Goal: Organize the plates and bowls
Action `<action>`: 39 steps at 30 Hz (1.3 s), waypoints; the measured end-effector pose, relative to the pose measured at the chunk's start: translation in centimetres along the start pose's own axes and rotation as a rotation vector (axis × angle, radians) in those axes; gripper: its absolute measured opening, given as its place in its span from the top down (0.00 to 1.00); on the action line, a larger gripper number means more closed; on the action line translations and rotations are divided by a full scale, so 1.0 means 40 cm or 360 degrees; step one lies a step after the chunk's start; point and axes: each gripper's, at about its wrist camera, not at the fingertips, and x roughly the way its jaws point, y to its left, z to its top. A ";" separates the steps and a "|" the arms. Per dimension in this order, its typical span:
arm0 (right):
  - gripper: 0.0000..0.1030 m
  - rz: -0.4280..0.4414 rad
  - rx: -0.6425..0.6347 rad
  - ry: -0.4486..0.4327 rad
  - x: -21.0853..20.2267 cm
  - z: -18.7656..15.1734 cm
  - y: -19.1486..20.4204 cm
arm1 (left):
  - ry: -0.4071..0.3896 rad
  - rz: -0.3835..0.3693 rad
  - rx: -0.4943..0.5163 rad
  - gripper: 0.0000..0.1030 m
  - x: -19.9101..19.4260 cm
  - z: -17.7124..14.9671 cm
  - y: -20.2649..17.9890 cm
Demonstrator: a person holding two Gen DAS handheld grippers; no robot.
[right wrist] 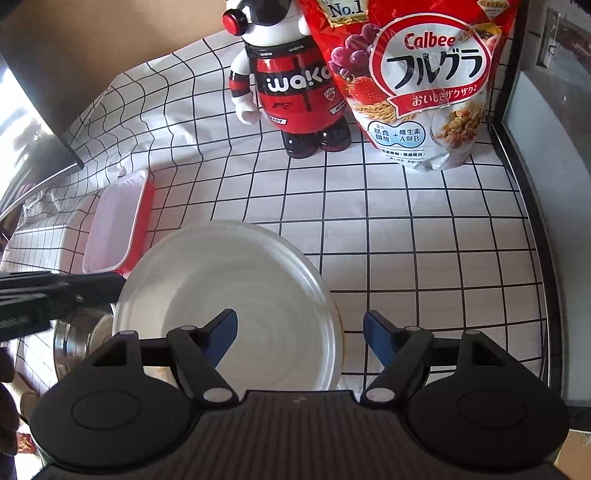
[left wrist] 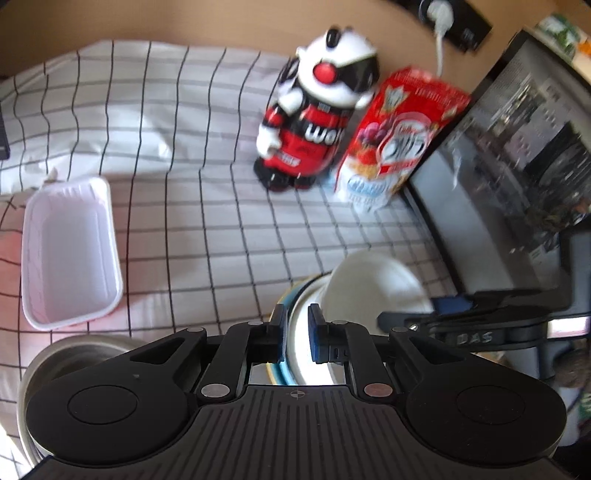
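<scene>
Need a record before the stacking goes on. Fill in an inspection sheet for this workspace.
Surface: grid cloth, creased at the back; no spills seen.
Job's things: white plate in front; metal bowl at its left; empty tray farther left.
Clutter: toy figure and cereal bag, standing side by side at the back.
Grippers: left gripper shut on the plate's rim; right gripper open, straddling the plate's right rim.
Cables: white plug with its cable, in a black socket strip on the wall.
Surroundings: monitor to the right; tan wall behind.

white plate [right wrist: 236,295], black-grid white tablecloth [right wrist: 406,251]
</scene>
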 end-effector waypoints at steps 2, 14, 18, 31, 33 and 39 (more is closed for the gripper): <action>0.26 0.0011 0.0015 0.0005 0.003 -0.001 -0.006 | -0.0053 -0.0078 -0.0006 0.85 -0.020 0.002 -0.006; 0.25 0.0062 0.0063 0.0003 0.012 -0.012 -0.027 | 0.0067 0.0294 0.0324 0.79 0.061 -0.036 -0.080; 0.24 0.0087 0.0097 -0.0010 0.019 -0.021 -0.047 | 0.0201 0.0251 0.0230 0.69 0.106 -0.038 -0.038; 0.24 -0.0034 0.0114 -0.0062 0.073 -0.085 -0.071 | 0.0216 0.0046 -0.0009 0.71 0.099 -0.016 0.011; 0.21 -0.0049 0.0152 -0.0072 0.086 -0.102 -0.076 | 0.0200 -0.0001 -0.0031 0.70 0.097 -0.019 0.019; 0.09 0.0080 0.0363 -0.0132 0.128 -0.141 -0.102 | 0.0108 -0.0130 0.0043 0.70 0.086 -0.035 0.019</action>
